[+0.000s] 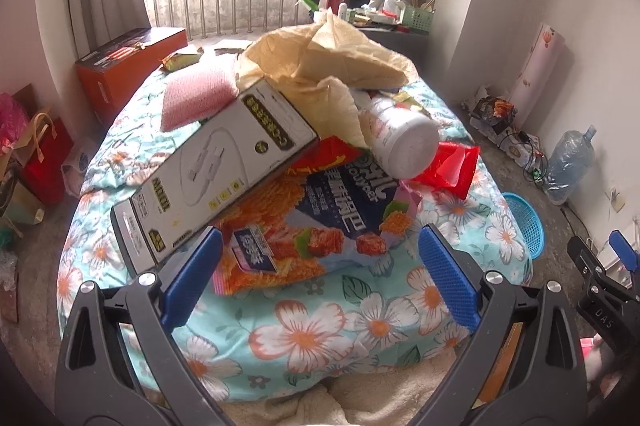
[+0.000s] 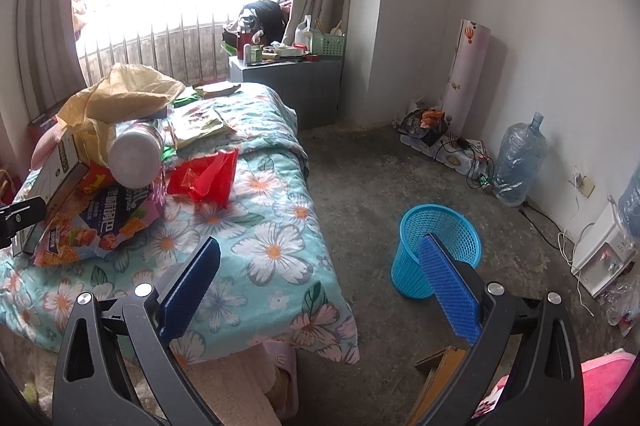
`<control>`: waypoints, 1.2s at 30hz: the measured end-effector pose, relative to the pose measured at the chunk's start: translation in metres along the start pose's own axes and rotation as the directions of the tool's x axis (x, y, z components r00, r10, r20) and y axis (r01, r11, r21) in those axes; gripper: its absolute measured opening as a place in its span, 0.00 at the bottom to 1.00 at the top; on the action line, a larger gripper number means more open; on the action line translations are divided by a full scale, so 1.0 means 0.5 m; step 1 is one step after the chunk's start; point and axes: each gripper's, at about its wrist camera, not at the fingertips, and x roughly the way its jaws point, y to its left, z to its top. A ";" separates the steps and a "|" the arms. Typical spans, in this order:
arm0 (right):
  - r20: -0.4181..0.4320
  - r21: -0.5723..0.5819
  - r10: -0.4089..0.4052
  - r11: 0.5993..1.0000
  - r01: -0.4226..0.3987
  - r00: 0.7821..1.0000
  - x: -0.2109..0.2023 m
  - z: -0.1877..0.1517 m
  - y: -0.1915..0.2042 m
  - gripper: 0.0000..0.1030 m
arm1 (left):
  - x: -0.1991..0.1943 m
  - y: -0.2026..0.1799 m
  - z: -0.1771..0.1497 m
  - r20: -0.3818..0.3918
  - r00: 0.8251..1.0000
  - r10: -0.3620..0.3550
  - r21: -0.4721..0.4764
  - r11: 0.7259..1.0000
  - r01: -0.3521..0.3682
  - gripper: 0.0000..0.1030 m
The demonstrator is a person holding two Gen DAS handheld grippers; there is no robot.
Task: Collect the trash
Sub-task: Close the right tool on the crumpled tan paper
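I hold both grippers wide apart and empty. My left gripper (image 1: 318,266) faces a heap of trash on the floral quilt (image 1: 320,330). Nearest, just beyond its fingertips, lies a flat orange and navy snack bag (image 1: 316,226). A long white cardboard box (image 1: 216,170) rests on it, running from near left to far right. A white plastic bottle (image 1: 404,142) and crumpled tan paper (image 1: 320,62) sit behind. My right gripper (image 2: 320,266) points at the floor, where a blue mesh wastebasket (image 2: 432,226) stands well right of the bed.
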 end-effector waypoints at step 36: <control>-0.304 -0.347 0.629 0.626 -0.698 0.715 0.244 0.345 0.478 0.94 | 0.141 0.305 0.186 0.162 0.960 -0.227 -0.232 0.937 0.261 0.57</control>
